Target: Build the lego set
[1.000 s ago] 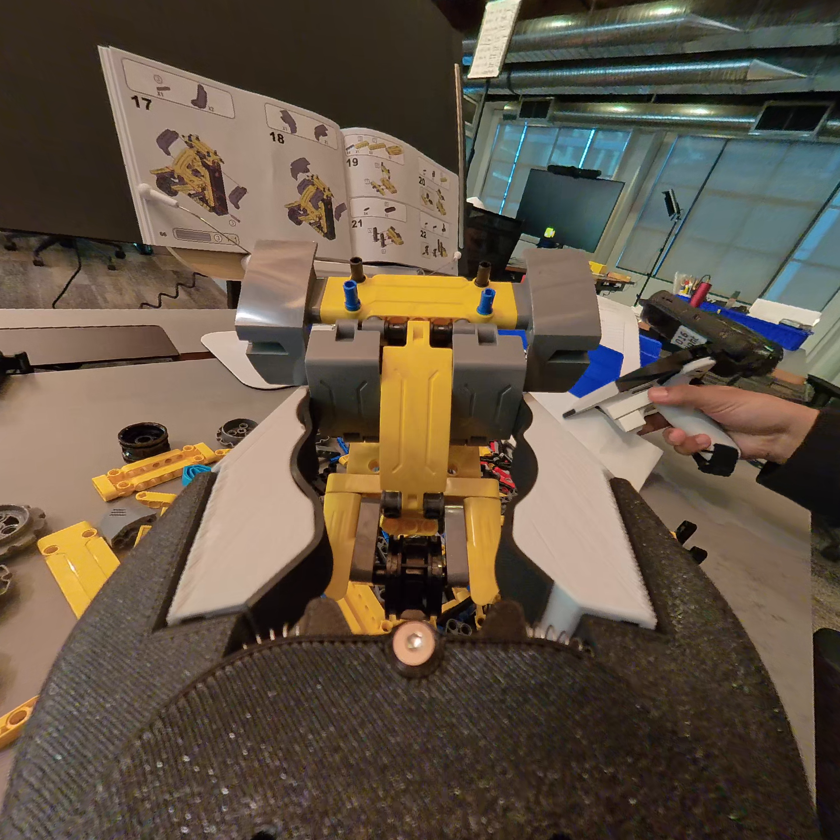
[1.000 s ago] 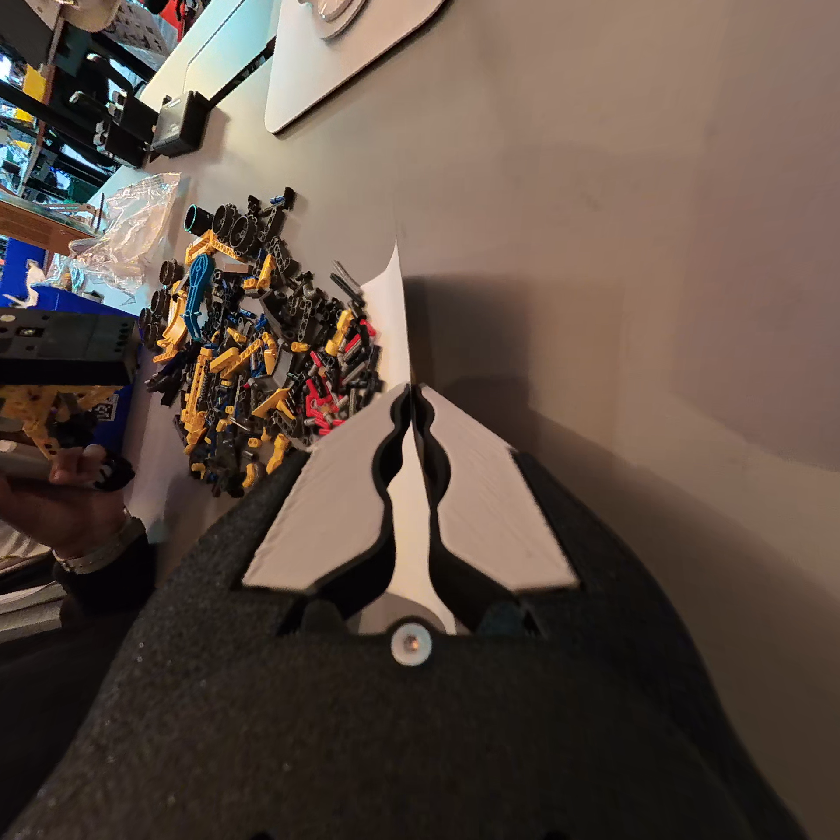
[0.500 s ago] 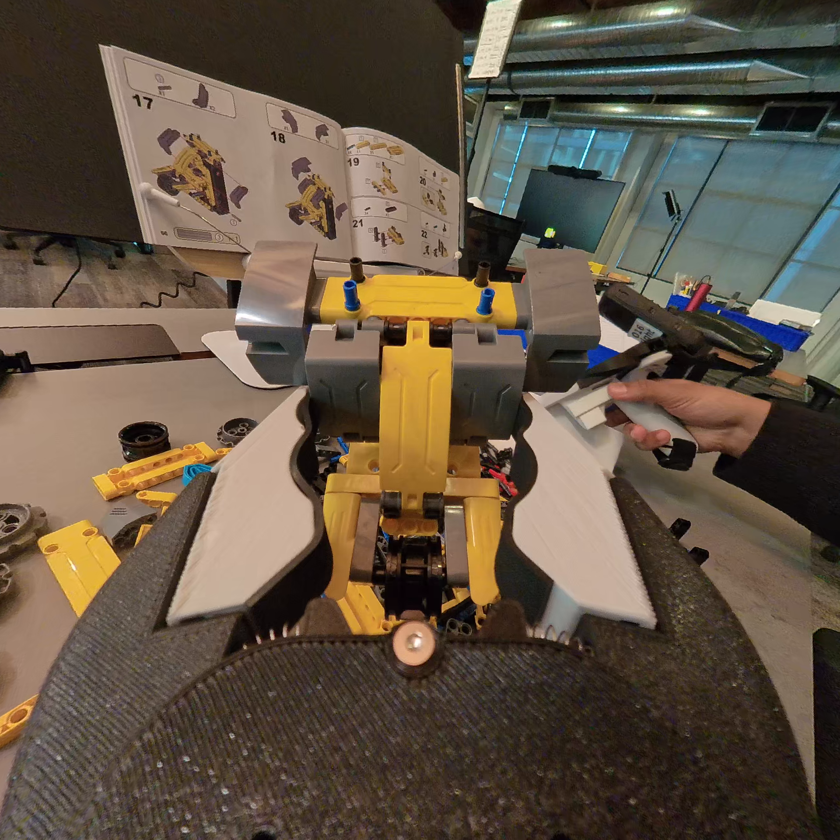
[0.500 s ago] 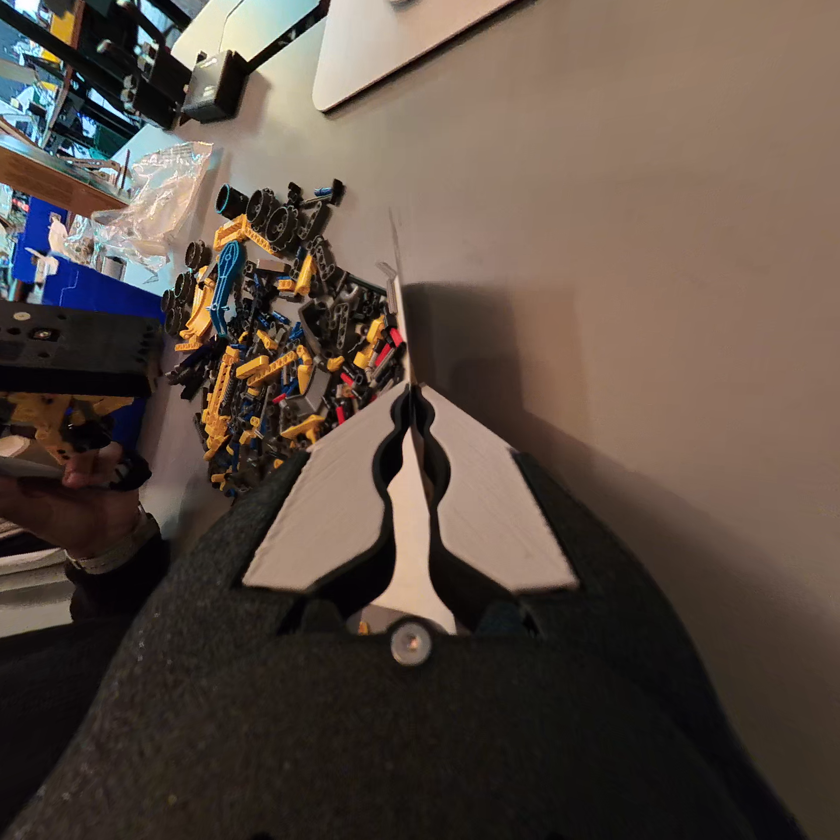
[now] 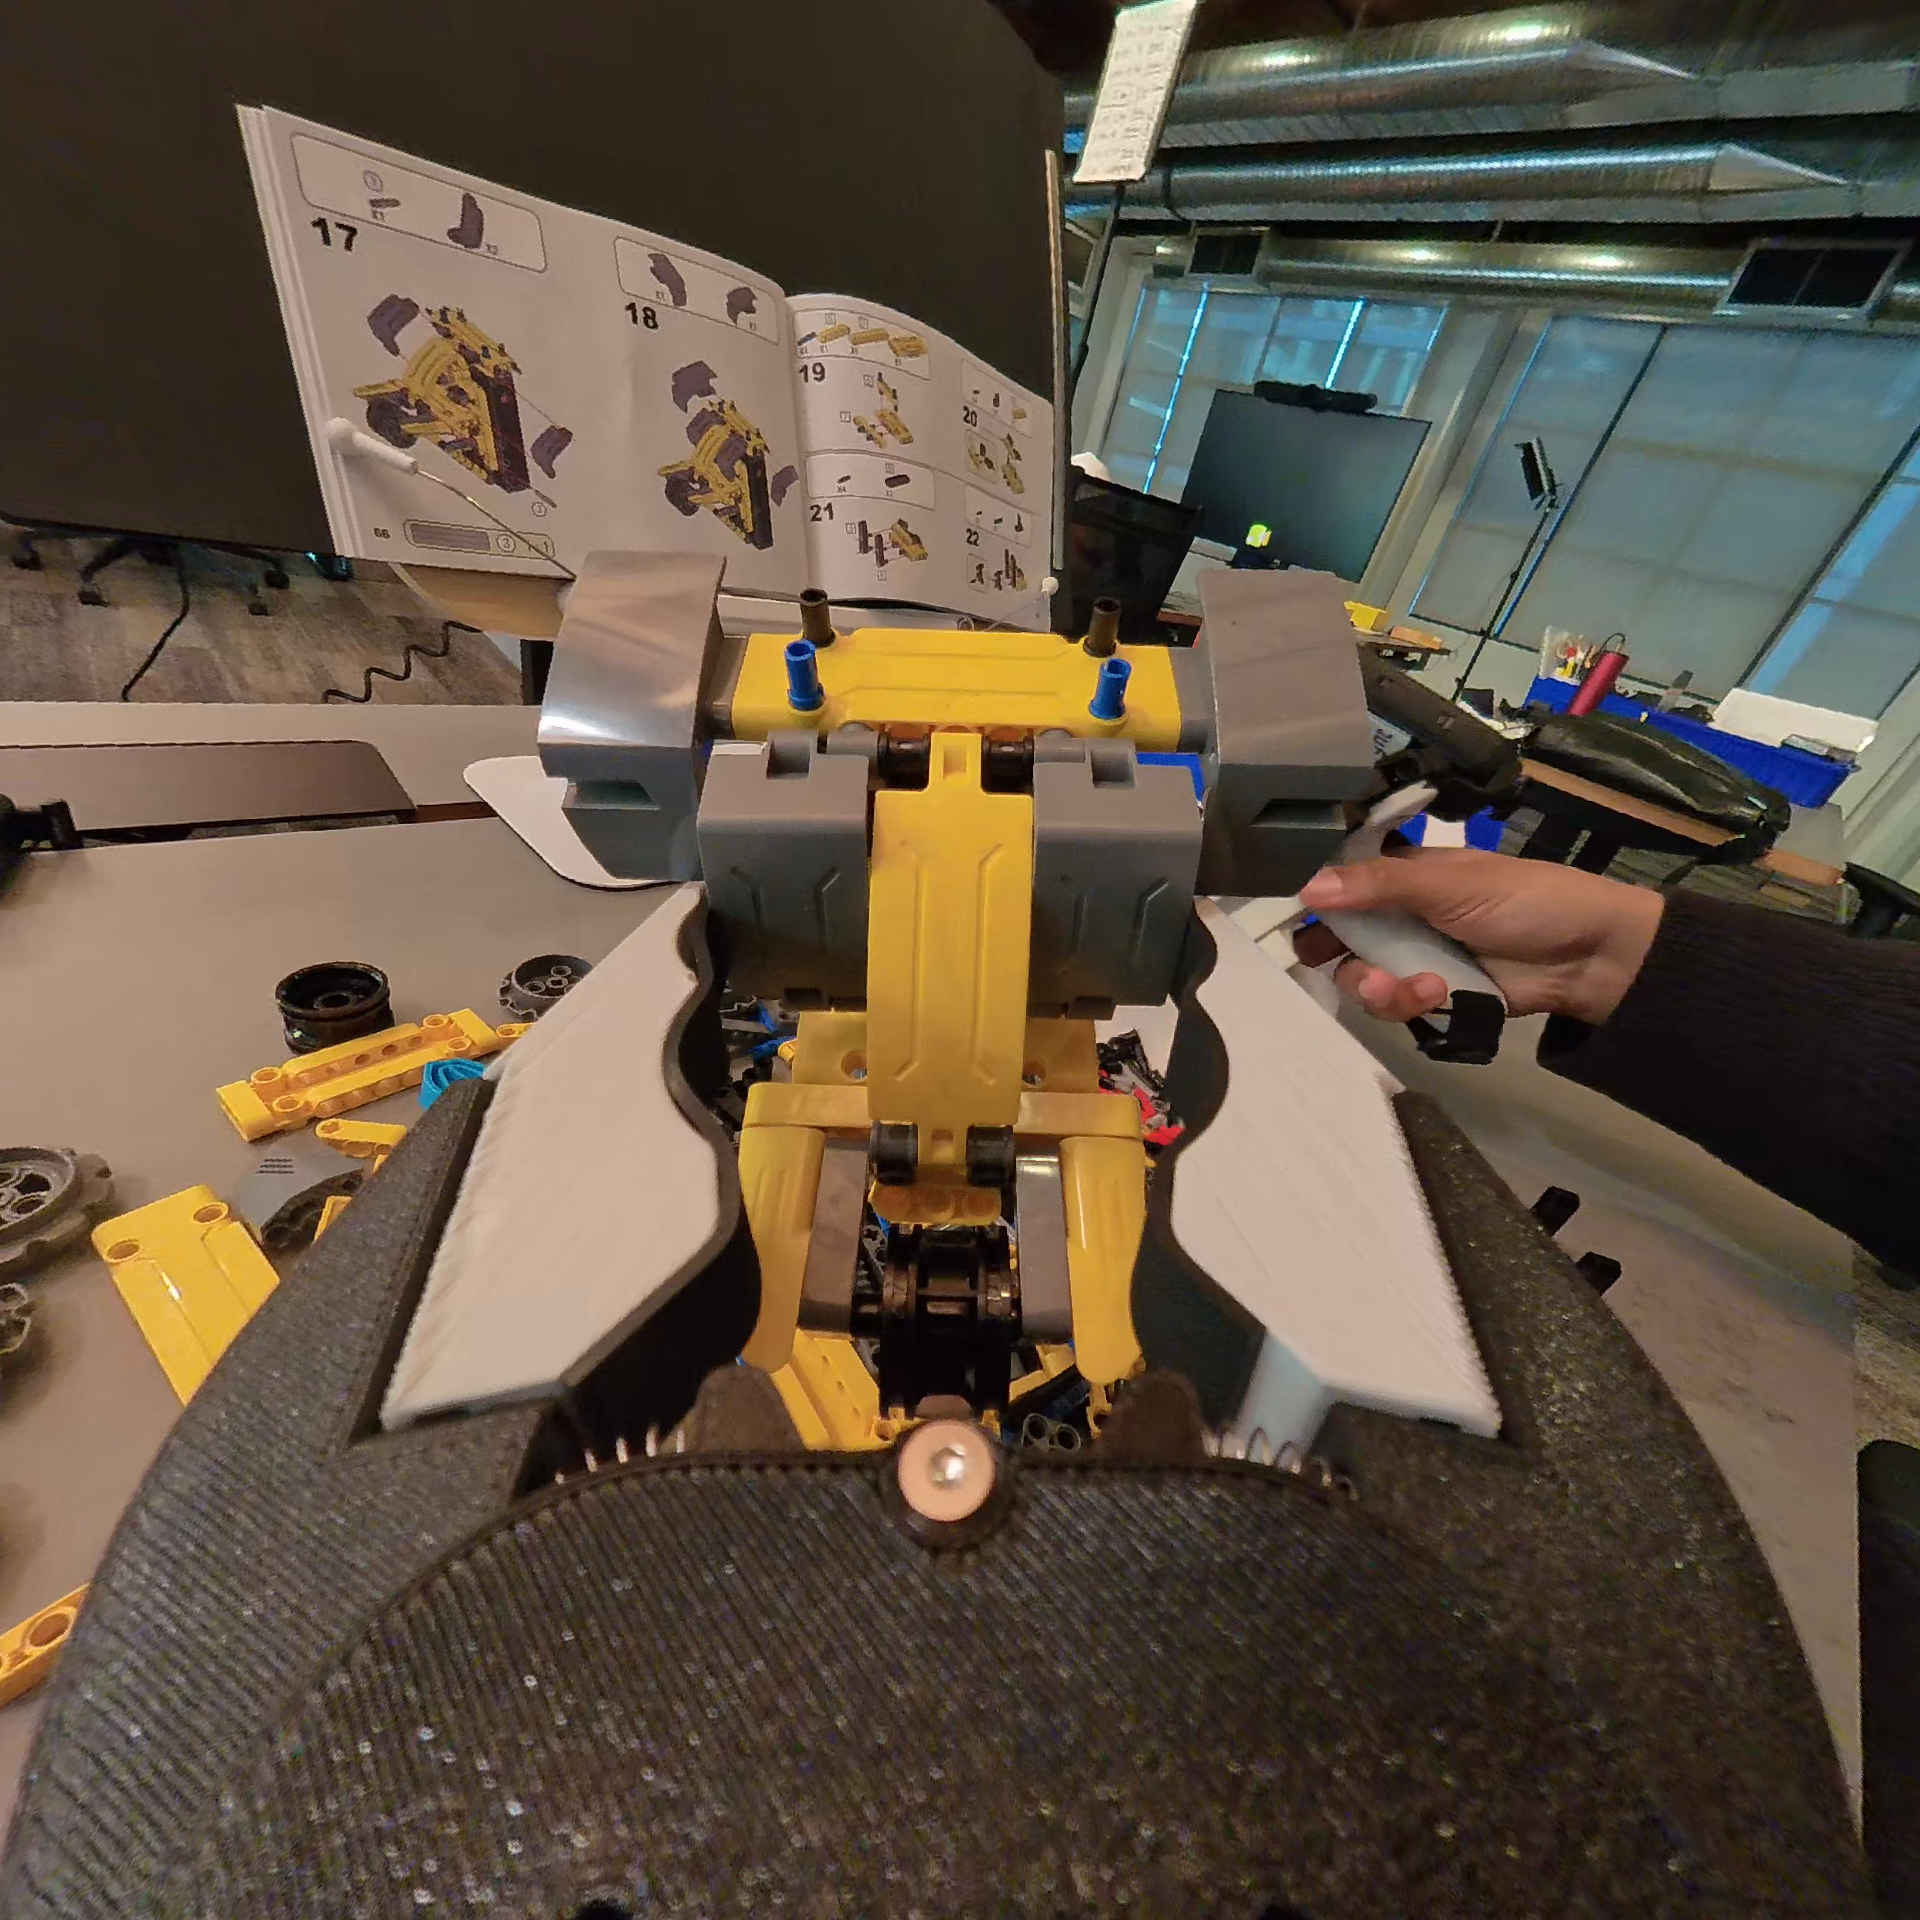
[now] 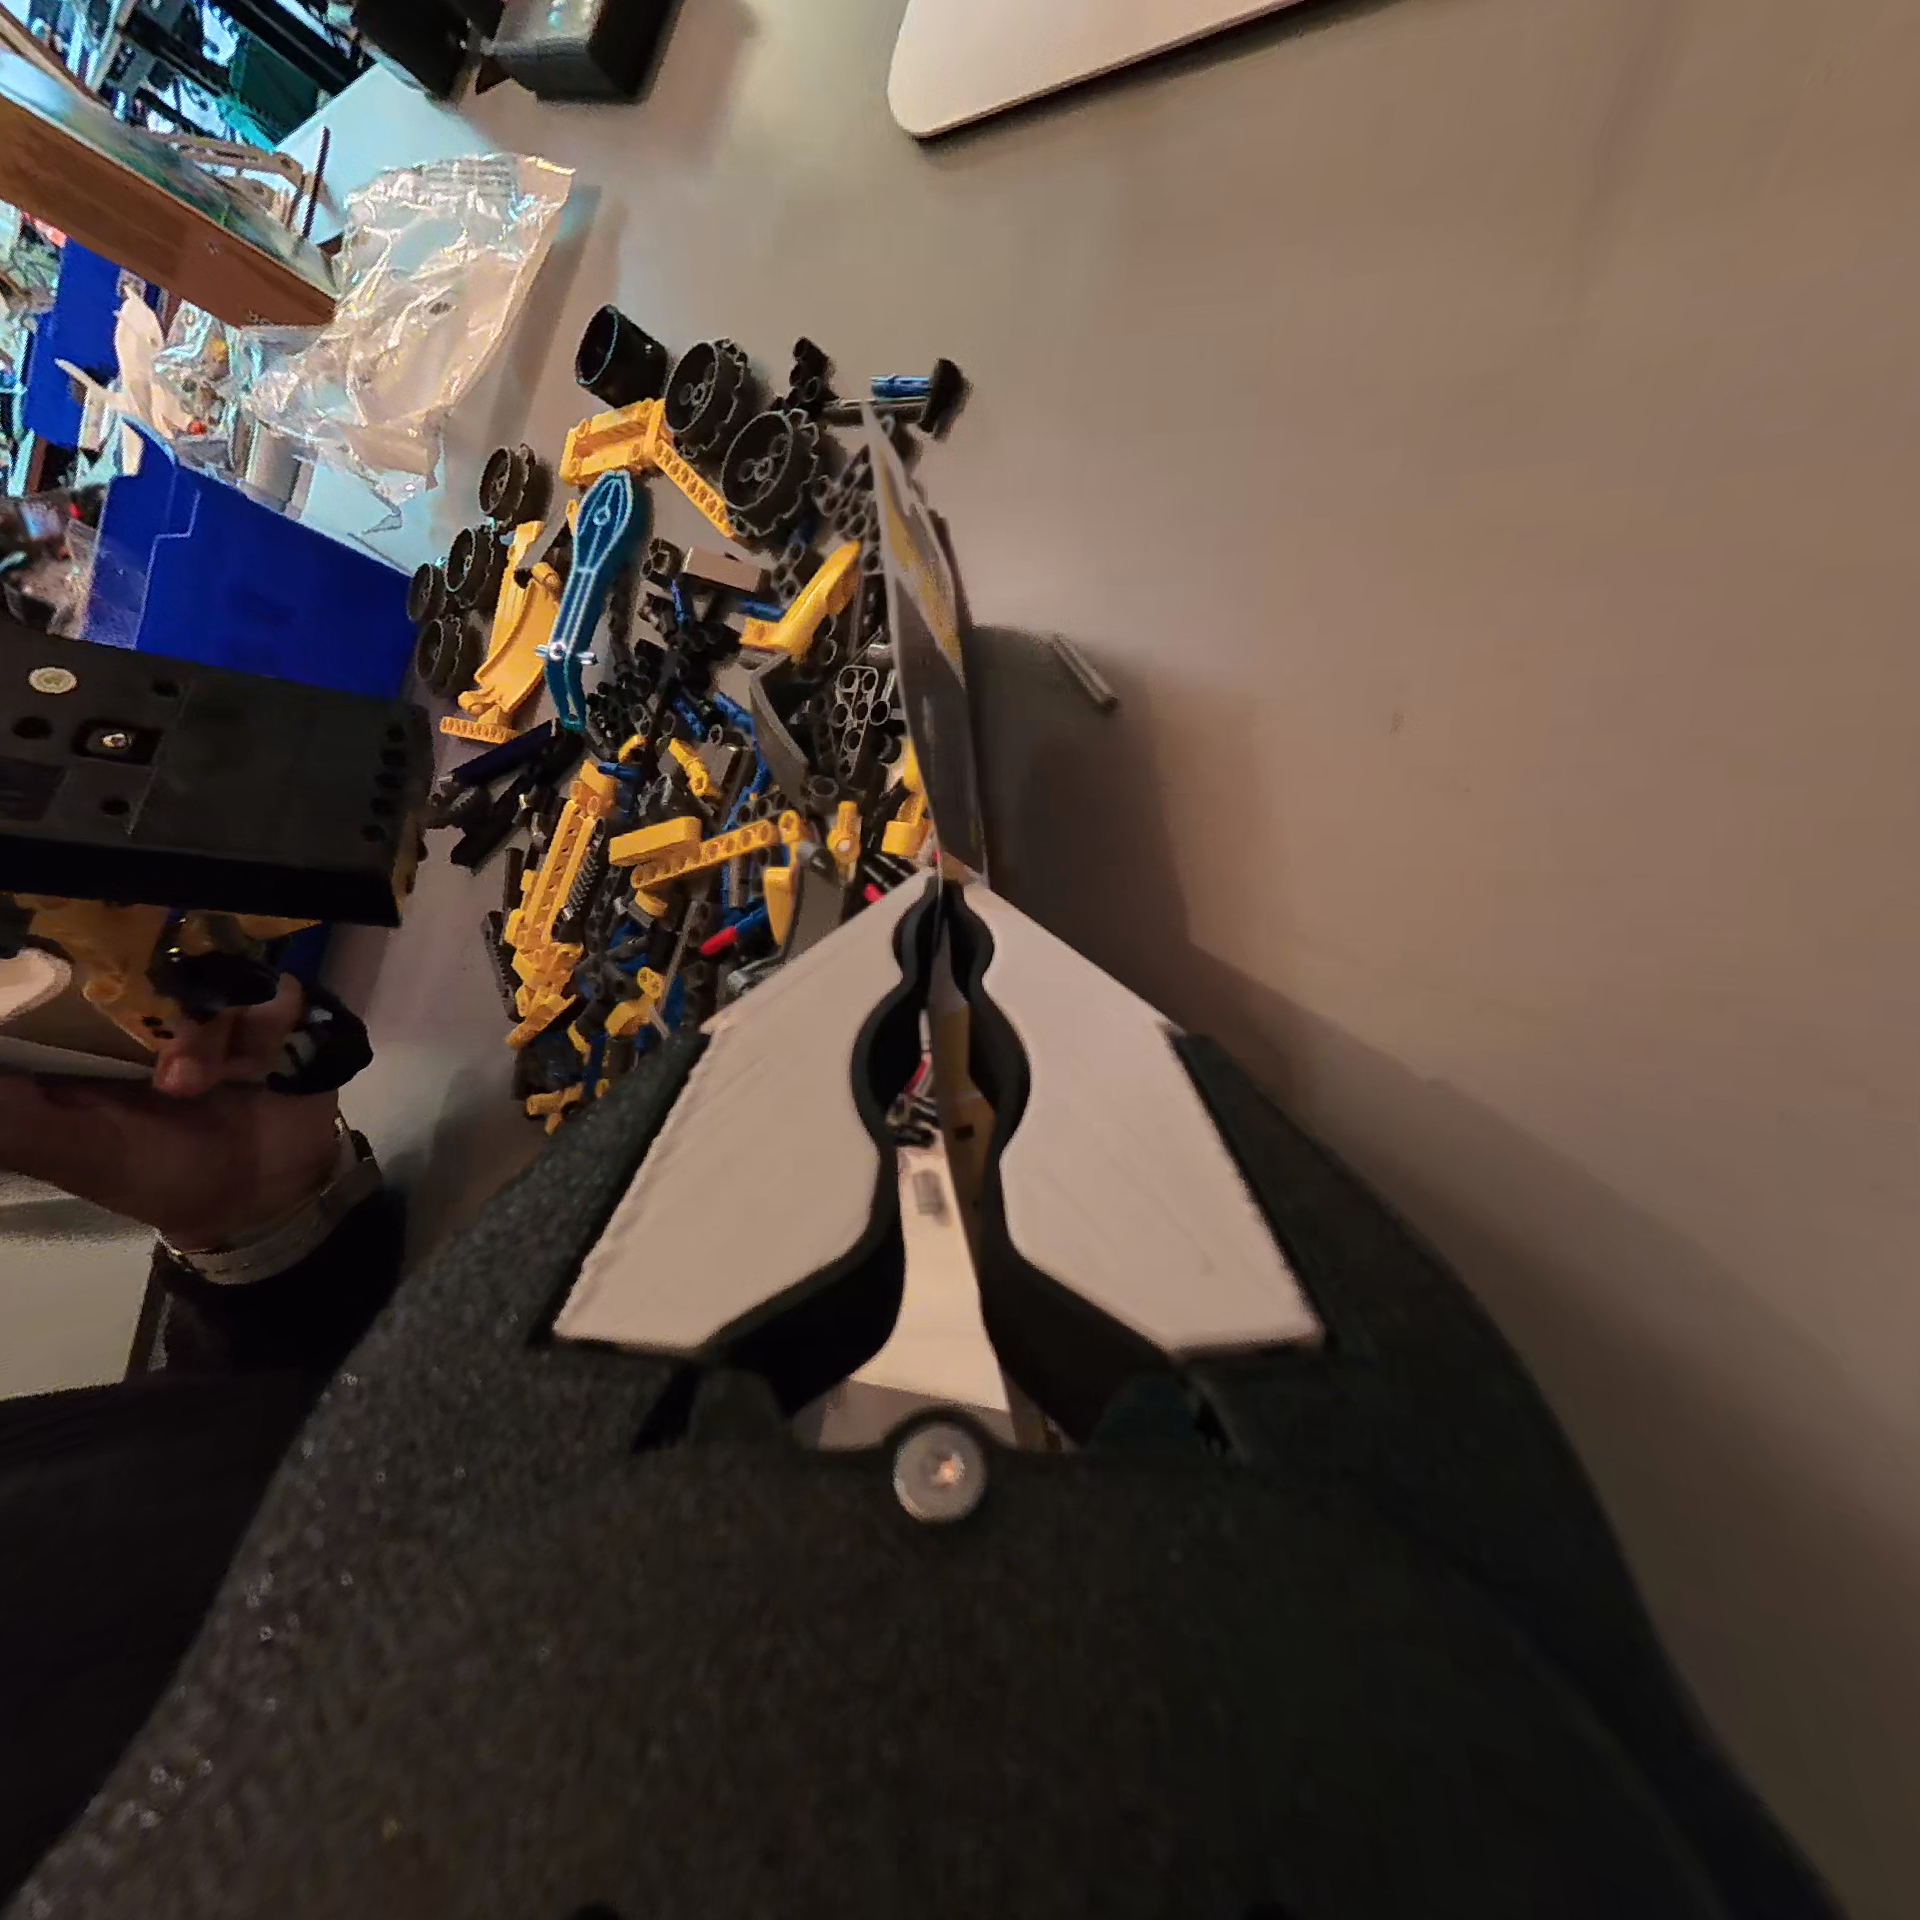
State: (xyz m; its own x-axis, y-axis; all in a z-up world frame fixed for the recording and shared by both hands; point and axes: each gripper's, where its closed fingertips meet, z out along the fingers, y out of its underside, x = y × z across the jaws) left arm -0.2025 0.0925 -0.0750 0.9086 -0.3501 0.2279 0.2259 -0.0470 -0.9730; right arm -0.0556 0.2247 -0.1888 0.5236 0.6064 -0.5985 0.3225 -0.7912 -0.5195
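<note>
My left gripper (image 5: 945,935) is shut on a yellow and grey brick model (image 5: 951,675) and holds it upright above the table. The model has grey side blocks and blue and black pins on top. My right gripper (image 6: 940,883) is shut on a thin printed sheet (image 6: 930,644), seen edge-on, above a pile of small yellow, black and blue parts (image 6: 665,748). In the left wrist view a hand (image 5: 1486,935) holds the right gripper just right of the model, its fingertips hidden behind a grey block. The left gripper's black body (image 6: 208,779) shows at the left of the right wrist view.
An open instruction booklet (image 5: 644,395) stands behind the model. Loose yellow beams (image 5: 353,1070) and black wheels (image 5: 332,1003) lie on the grey table (image 6: 1455,623). A clear plastic bag (image 6: 416,281) and a blue bin (image 6: 239,592) sit beyond the pile. There is about 25 cm between the tips of the two grippers.
The right gripper has moved left toward the model and over the parts pile, with the sheet in it. The left gripper and model have stayed still.
</note>
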